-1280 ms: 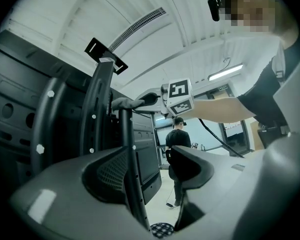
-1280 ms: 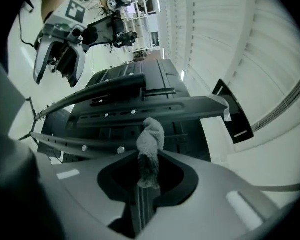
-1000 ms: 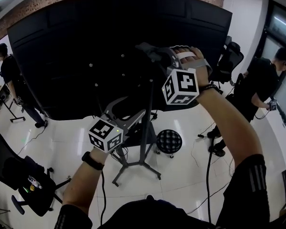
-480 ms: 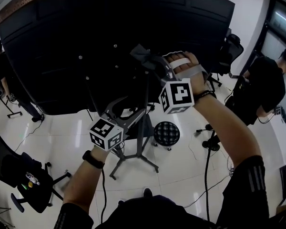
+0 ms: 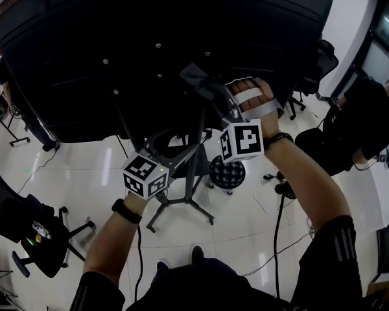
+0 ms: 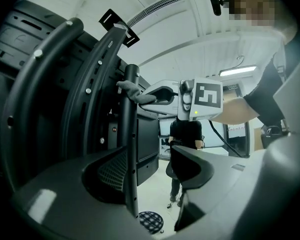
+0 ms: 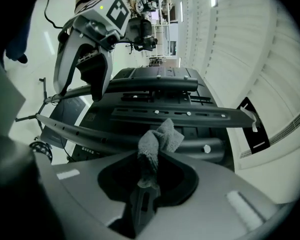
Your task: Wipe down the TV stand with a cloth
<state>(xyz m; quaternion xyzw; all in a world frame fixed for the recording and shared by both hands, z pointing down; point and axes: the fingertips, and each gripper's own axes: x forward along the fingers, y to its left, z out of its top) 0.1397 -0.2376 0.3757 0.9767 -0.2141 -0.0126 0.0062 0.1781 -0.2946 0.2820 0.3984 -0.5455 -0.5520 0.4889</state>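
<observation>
Right gripper view is showing the grey cloth [image 7: 157,139] being pinched by the right gripper [image 7: 146,176]. Its jaws are clamping a bunched fold so the free end is reaching the TV stand's mounting rail [image 7: 175,115] behind the television [image 5: 84,57]. The left gripper [image 6: 151,169] is waiting with jaws wide apart, holding nothing. The stand's upright pole [image 6: 130,134] is showing between them, probably for steadying.

Right tongs [image 5: 204,86] with cloth [image 5: 193,76] slid lower along stand post [image 5: 196,170]; TV [image 5: 71,57] looms closer
</observation>
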